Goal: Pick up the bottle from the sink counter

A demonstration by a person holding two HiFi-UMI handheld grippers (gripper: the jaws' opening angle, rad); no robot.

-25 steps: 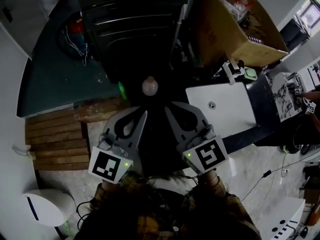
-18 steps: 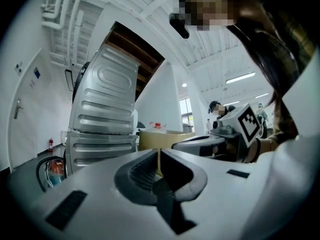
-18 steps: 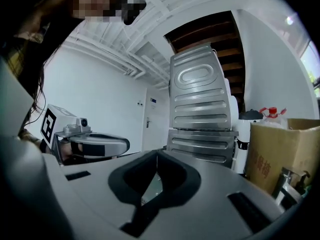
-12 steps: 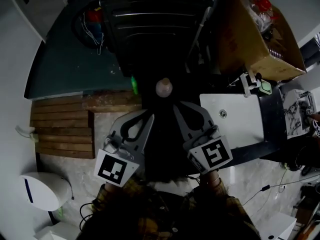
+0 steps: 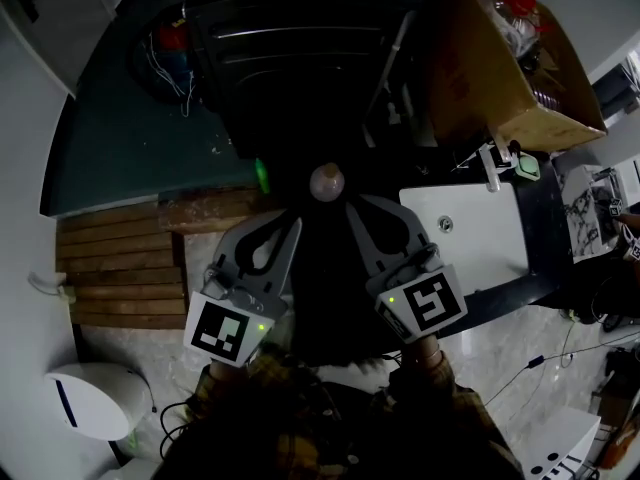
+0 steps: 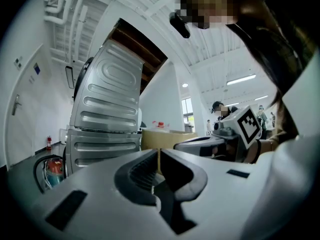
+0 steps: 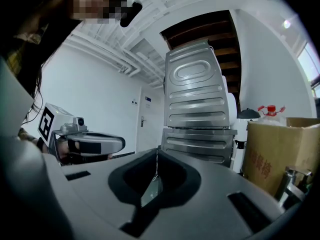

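Both tongs are closed and empty: left tongs pinched to a slit, right tongs the same. To do this well, I'd swing toward the white sink on the right, spread one pair before arriving, and take the bottle squarely round its body. But where is it? The only one I can make out is a red-capped bottle poking from the cardboard box beside the sink. The surface round the basin is too dark to read.
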